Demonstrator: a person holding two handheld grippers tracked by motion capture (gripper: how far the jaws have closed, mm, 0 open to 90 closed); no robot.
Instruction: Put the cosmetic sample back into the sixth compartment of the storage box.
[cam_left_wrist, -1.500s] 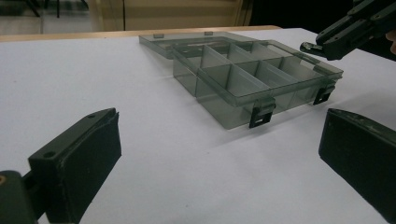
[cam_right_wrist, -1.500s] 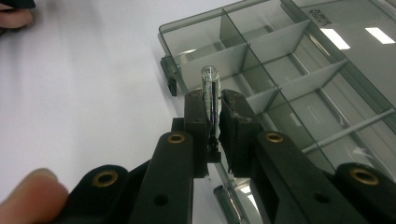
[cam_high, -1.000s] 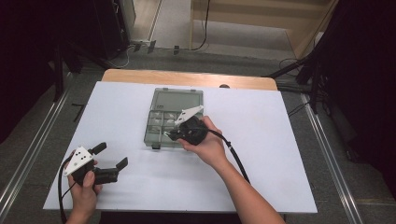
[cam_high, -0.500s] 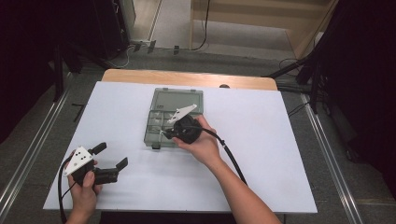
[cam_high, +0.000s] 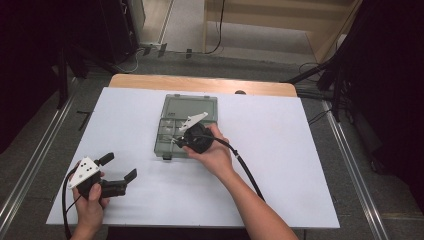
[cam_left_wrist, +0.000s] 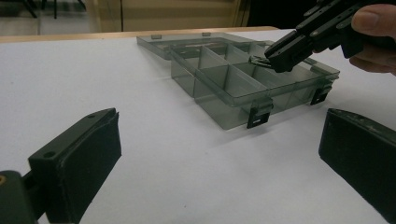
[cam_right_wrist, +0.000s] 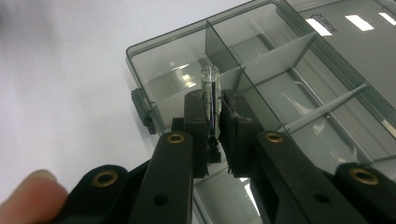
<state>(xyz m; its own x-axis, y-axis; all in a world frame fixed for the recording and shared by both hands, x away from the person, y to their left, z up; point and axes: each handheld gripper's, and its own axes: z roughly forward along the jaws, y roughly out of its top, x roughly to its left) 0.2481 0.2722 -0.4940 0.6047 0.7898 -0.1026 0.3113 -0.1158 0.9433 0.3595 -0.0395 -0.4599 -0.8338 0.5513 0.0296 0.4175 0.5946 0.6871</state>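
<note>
Pinching a small clear tube (cam_right_wrist: 209, 95) between its pads, the right tool (cam_right_wrist: 213, 122) hangs over the open compartment box (cam_high: 167, 145), above one of the divided cells near the box's latch side. The tube stands clamped between the jaws, its rounded end sticking out past the tips, above the box's cells. From the left tool's view, the same tool (cam_left_wrist: 280, 55) hovers over the box's (cam_left_wrist: 224, 93) far cells. Away from the box, the left tool (cam_high: 119, 172) rests on the white table (cam_high: 300, 150), jaws spread wide, nothing between them.
</note>
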